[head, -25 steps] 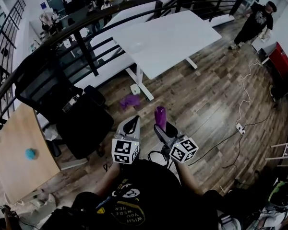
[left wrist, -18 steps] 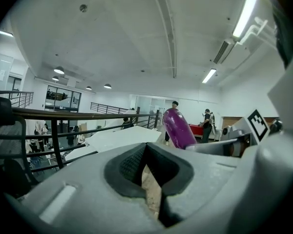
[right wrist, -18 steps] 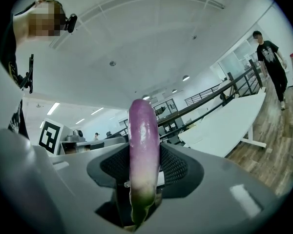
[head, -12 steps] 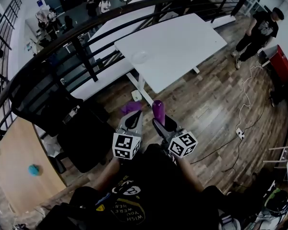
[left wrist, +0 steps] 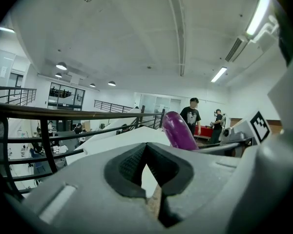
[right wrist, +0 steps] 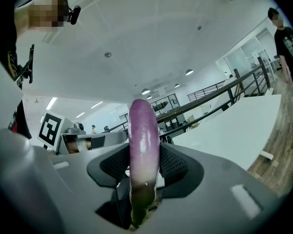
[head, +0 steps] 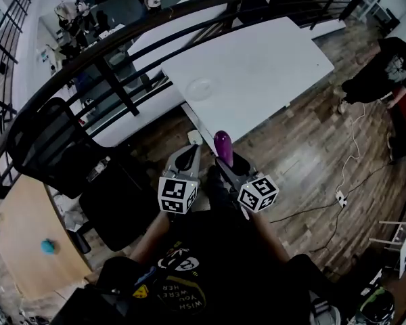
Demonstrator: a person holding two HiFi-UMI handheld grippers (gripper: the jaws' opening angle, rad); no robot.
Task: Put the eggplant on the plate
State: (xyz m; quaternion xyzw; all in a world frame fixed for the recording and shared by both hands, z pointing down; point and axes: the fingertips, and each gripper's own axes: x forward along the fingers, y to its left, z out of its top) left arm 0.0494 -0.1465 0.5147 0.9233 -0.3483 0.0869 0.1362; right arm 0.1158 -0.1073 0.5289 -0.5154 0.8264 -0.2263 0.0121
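A big white table (head: 257, 59) fills the upper middle of the head view. Near the middle, the left gripper (head: 187, 156) is pinched closed with nothing in it. A pale plate (head: 201, 88) sits on the table's left part. Below it, the right gripper (head: 227, 164) squeezes the purple eggplant (head: 222, 146), which stands upright.
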